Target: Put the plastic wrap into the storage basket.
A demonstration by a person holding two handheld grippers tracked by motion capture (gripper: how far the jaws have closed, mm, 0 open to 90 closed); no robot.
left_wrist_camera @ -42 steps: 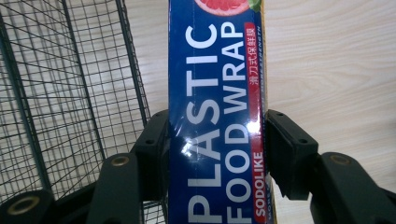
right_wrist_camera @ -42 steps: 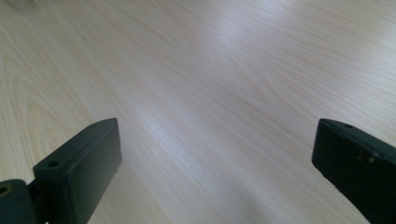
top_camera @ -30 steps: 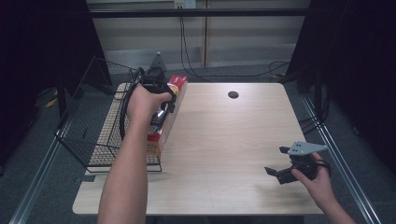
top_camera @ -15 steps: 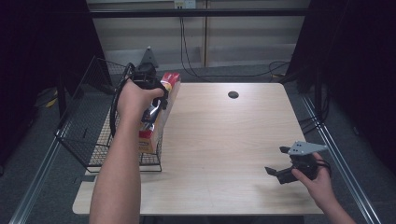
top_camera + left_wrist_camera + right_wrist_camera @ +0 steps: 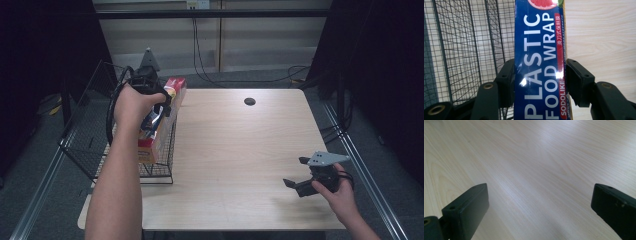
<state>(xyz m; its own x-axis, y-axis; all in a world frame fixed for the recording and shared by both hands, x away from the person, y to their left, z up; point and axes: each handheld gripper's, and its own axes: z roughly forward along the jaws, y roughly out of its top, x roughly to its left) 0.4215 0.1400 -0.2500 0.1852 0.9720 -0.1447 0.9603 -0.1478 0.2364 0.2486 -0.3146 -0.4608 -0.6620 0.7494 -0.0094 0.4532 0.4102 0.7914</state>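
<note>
A long box of plastic food wrap [image 5: 172, 90], blue and red with white lettering, is held tilted above the right wall of a black wire basket [image 5: 90, 131]. My left gripper [image 5: 161, 109] is shut on it. In the left gripper view both black pads press the sides of the box [image 5: 539, 37], with the basket mesh [image 5: 461, 50] to its left and bare wood to its right. My right gripper [image 5: 295, 171] rests open near the table's front right. Its jaws stand wide apart over bare wood in the right gripper view [image 5: 539, 202].
The light wooden table [image 5: 240, 145] has a dark round hole [image 5: 249, 101] near its back edge. The wire basket stands at the table's left edge. Cables hang behind the table. Dark floor surrounds it.
My left hand has carried the box to the left and a little up, from the table beside the basket to above the basket's wall. The right gripper has stayed put.
</note>
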